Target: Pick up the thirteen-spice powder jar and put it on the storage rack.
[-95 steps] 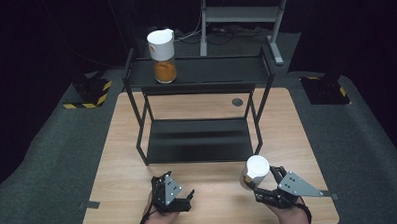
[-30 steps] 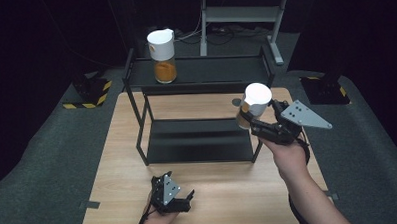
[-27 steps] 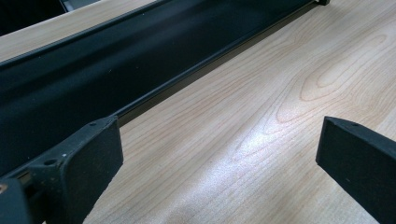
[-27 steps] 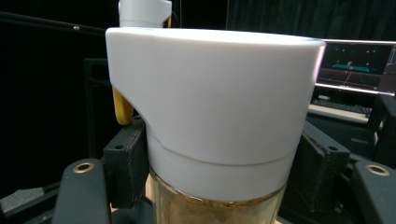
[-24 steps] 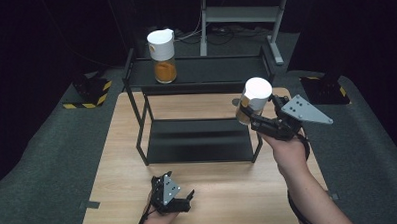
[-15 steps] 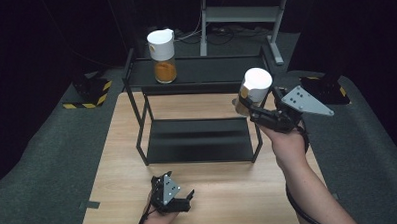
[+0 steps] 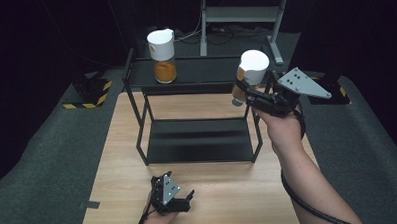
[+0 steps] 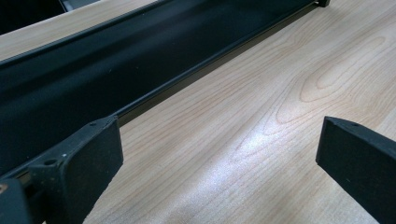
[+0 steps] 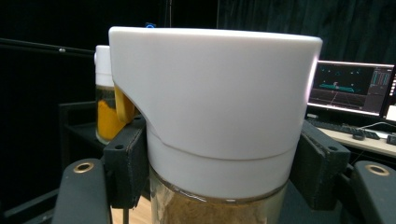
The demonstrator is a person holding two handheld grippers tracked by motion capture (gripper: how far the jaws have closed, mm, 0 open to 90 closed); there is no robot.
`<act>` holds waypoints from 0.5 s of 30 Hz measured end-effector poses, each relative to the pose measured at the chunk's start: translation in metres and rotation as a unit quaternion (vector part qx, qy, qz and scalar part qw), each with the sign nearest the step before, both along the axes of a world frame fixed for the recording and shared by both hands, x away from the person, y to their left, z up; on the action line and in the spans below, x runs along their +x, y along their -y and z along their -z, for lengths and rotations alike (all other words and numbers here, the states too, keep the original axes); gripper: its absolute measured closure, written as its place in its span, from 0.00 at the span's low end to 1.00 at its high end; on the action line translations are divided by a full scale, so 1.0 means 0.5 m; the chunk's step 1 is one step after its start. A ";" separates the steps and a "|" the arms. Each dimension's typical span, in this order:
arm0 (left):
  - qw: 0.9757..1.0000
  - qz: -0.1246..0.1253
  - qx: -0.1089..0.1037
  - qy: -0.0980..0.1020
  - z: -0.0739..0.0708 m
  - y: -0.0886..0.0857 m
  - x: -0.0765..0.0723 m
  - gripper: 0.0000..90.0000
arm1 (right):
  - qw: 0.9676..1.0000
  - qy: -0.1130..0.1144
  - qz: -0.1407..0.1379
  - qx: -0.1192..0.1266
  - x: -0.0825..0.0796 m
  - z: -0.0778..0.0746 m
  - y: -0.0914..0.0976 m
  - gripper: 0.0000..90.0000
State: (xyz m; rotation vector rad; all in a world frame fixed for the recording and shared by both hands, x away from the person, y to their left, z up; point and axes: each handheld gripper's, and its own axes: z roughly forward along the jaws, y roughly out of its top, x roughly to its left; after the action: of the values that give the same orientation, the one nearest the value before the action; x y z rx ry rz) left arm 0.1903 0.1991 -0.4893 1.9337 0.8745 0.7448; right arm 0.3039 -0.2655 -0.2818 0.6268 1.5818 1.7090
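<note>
Near edge of the counter point(image 7: 230, 206): left tongs point(image 7: 170, 195) rest low on the wood, jaws spread with nothing between them; left gripper view looks along bare woodgrain toward the lower tray of the black rack point(image 7: 197, 142).

Mid-field, right side: right tongs point(image 7: 246, 93) pinch a white-capped jar point(image 7: 250, 75) of brown powder just below its cap, jar held roughly upright in the air beside the rack's right front post, near the level of the top shelf point(image 7: 205, 71). Not touching the shelf as far as can be told.

Far: a second white-capped jar point(image 7: 162, 55), orange contents, stands on the top shelf toward its left end.

Judgement: pick-up and lift complete. Remaining: carry the jar over the shelf, set it down, probably to the right of the orange one, and release.
</note>
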 end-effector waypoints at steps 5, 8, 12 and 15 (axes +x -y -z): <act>1.000 0.001 -0.003 0.000 0.000 -0.002 0.000 0.01 | 1.000 -0.003 0.004 0.005 0.016 -0.008 -0.014 0.33; 1.000 0.001 -0.005 -0.001 0.001 -0.003 0.001 0.01 | 1.000 -0.003 0.008 0.006 0.025 -0.014 -0.022 0.33; 1.000 0.002 -0.003 -0.001 0.000 -0.003 0.001 0.01 | 1.000 -0.003 0.013 0.001 0.039 -0.024 -0.039 0.33; 1.000 0.003 -0.004 0.000 0.001 -0.004 0.001 0.01 | 1.000 -0.006 0.018 -0.001 0.051 -0.032 -0.051 0.33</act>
State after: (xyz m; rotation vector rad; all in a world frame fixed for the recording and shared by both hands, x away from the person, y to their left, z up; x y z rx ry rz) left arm 0.1907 0.2013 -0.4897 1.9279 0.8706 0.7357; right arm 0.3291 -0.2400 -0.2658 0.6606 1.5713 1.6803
